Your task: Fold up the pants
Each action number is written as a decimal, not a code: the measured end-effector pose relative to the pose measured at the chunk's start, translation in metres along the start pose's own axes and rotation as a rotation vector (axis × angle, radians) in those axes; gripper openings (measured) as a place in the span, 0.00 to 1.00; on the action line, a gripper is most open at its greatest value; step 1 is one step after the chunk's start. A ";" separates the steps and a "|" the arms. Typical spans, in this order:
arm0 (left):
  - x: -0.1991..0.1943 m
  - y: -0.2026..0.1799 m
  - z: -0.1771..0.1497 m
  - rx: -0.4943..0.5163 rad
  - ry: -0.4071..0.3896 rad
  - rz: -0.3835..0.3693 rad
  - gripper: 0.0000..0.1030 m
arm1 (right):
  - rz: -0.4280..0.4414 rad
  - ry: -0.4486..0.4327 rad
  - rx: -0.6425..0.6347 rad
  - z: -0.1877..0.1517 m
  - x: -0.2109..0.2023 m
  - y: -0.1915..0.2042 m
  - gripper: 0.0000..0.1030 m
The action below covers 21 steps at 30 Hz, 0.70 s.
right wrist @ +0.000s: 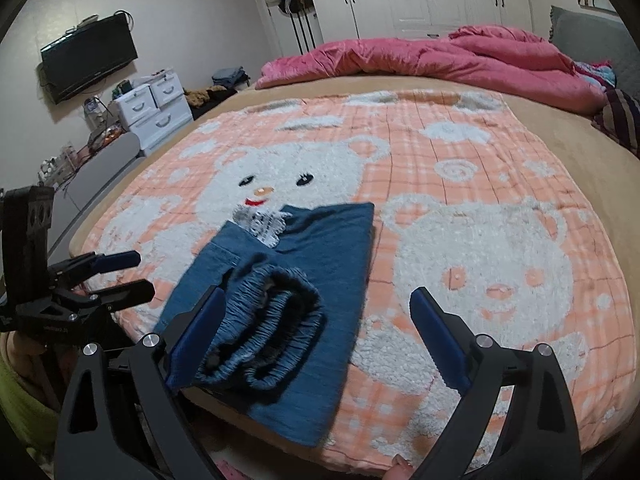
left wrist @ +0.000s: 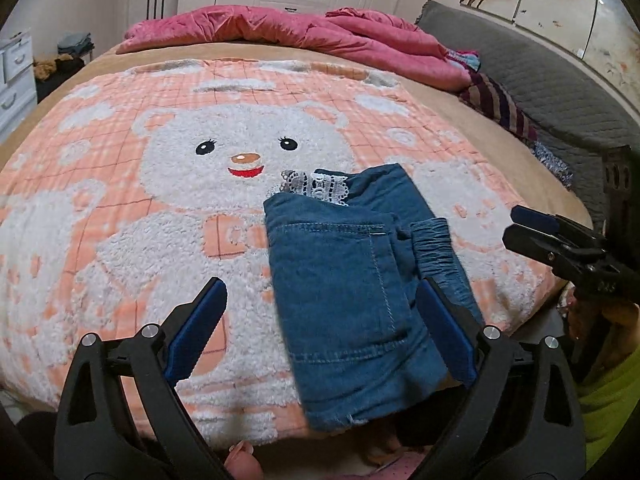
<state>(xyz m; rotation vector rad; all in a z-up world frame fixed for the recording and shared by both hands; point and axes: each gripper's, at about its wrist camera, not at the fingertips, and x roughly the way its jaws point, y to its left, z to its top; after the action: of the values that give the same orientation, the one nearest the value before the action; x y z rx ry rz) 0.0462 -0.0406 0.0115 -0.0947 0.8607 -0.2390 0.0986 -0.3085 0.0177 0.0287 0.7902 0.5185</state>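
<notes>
Small blue denim pants lie folded on the bear-print blanket near the bed's front edge, with white lace trim at the far end and an elastic waistband near me. My left gripper is open above the pants, holding nothing. My right gripper is open and empty, with its left finger beside the waistband. The pants also show in the right wrist view. Each gripper appears in the other's view: the right one and the left one.
A crumpled pink quilt lies along the far side of the bed. A grey headboard cushion and striped cloth are at the right. White drawers and a wall TV stand left of the bed.
</notes>
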 end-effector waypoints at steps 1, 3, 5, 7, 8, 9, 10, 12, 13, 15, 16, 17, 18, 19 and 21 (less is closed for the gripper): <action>0.003 0.000 0.001 0.003 0.001 0.007 0.86 | -0.005 0.011 0.002 -0.001 0.004 -0.002 0.90; 0.009 0.003 0.001 0.000 0.010 0.014 0.86 | -0.018 0.035 0.004 -0.004 0.010 -0.004 0.90; 0.017 0.005 0.001 -0.005 0.023 0.014 0.86 | -0.025 0.064 0.004 -0.007 0.019 -0.006 0.90; 0.025 0.009 -0.001 -0.012 0.036 0.018 0.86 | -0.027 0.090 0.004 -0.010 0.028 -0.008 0.90; 0.027 0.010 -0.001 -0.015 0.040 0.018 0.86 | -0.028 0.100 0.003 -0.011 0.030 -0.008 0.90; 0.031 0.011 -0.001 -0.020 0.045 0.016 0.86 | -0.031 0.112 0.005 -0.013 0.034 -0.010 0.90; 0.032 0.012 -0.002 -0.023 0.046 0.016 0.86 | -0.030 0.118 0.008 -0.014 0.036 -0.011 0.90; 0.035 0.014 -0.002 -0.027 0.038 0.013 0.86 | -0.029 0.130 0.018 -0.015 0.041 -0.013 0.90; 0.036 0.014 -0.002 -0.025 0.035 0.015 0.86 | -0.032 0.138 0.018 -0.017 0.044 -0.014 0.90; 0.039 0.014 -0.002 -0.019 0.035 0.025 0.86 | -0.032 0.147 0.024 -0.019 0.048 -0.015 0.90; 0.042 0.014 -0.002 -0.017 0.036 0.028 0.86 | -0.027 0.151 0.035 -0.019 0.051 -0.017 0.90; 0.044 0.015 -0.003 -0.018 0.040 0.029 0.86 | -0.020 0.156 0.044 -0.020 0.053 -0.019 0.89; 0.047 0.015 -0.003 -0.021 0.045 0.027 0.86 | -0.013 0.159 0.053 -0.020 0.055 -0.020 0.89; 0.049 0.015 -0.003 -0.024 0.050 0.026 0.86 | -0.005 0.167 0.062 -0.022 0.058 -0.022 0.89; 0.055 0.016 -0.004 -0.026 0.063 0.027 0.86 | -0.003 0.189 0.065 -0.023 0.064 -0.023 0.86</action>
<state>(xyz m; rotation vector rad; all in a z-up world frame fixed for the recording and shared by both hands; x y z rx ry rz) 0.0803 -0.0385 -0.0344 -0.1005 0.9269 -0.2059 0.1299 -0.3030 -0.0469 0.0391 0.9916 0.4975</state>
